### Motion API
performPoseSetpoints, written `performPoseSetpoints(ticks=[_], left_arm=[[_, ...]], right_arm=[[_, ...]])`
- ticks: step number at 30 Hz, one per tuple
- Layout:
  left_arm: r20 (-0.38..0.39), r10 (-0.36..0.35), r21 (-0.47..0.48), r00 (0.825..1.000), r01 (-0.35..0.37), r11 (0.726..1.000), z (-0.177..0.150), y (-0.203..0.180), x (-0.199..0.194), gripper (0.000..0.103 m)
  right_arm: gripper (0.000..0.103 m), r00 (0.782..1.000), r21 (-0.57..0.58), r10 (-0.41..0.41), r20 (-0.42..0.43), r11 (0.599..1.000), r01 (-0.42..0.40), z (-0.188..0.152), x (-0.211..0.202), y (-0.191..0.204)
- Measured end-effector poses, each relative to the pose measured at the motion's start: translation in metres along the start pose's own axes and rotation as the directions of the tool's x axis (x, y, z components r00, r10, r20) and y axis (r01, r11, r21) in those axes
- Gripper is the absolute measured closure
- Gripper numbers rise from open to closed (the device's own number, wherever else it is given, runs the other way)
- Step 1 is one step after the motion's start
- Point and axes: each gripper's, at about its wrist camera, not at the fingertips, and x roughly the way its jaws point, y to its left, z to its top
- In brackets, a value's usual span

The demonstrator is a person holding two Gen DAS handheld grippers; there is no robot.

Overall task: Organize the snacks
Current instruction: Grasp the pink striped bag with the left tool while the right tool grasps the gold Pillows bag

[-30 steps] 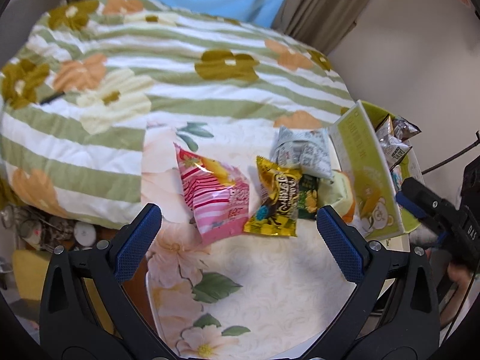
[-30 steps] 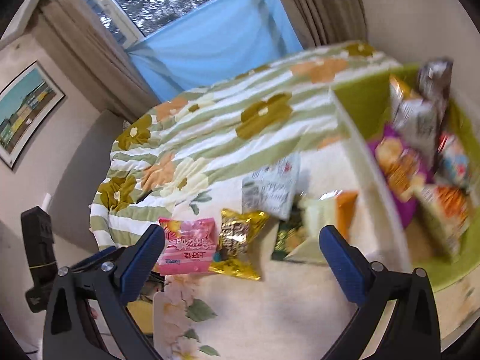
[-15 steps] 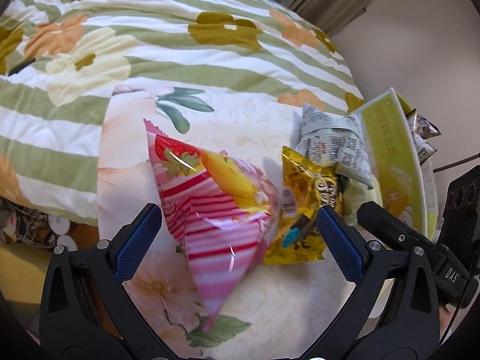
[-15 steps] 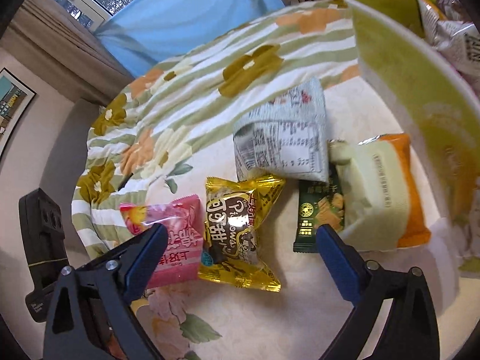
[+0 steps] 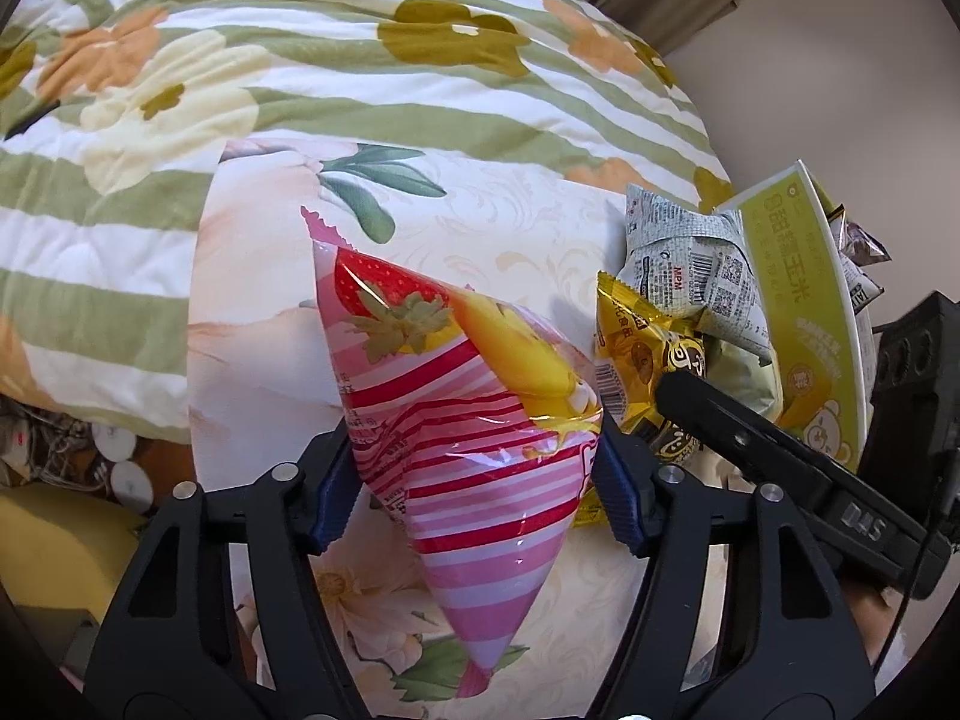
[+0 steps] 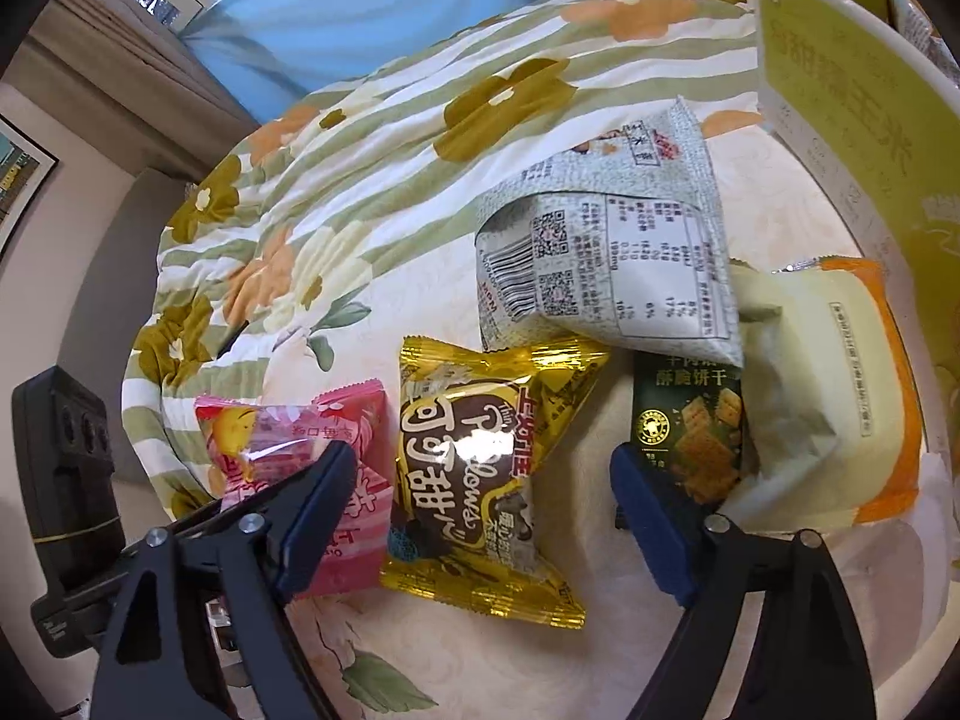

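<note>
Left tool [image 5: 474, 489]: both blue-padded fingers [image 5: 331, 495] pressed in against the sides of the pink striped snack bag [image 5: 462, 420], which fills the gap between them. Black arms angle up from the bottom edge of the left wrist view. Clamped, pointing forward and down.

Right tool [image 6: 474, 516]: fingers [image 6: 315, 510] spread wide, nothing pinched. They straddle the yellow snack bag [image 6: 480, 480], left pad over the pink bag's edge, right pad just beside the dark green packet. Whether the pads touch the yellow bag can't be told. Seen from the left wrist view, the right tool [image 5: 678, 390] reaches in from the right, one black finger lying over the yellow bag.
</note>
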Motion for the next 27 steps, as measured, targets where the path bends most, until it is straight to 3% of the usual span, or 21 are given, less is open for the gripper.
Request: performPoseSetpoints(ticks=[10, 15, 27], left_arm=[[0.011, 0.017, -0.016, 1.000, -0.017, 1.000, -0.012, 0.012, -0.015, 0.043], [0.026, 0.028, -0.018, 0.999, -0.028, 0.999, -0.017, 0.015, -0.025, 0.044], [0.075, 0.054, 0.001, 0.996, -0.054, 0.999, -0.027, 0.000, -0.055, 0.044]], right_arm=[[0.037, 0.999, -0.024, -0.019, -0.040, 1.000, 0.018, 0.001, 0.020, 0.006], [0.054, 0.998, -0.044, -0.015, -0.067, 0.999, 0.012, 0.001, 0.026, 0.011], [0.058, 0.997, -0.094, 0.017, -0.077, 0.995, -0.024, -0.007, 0.007, 0.027]])
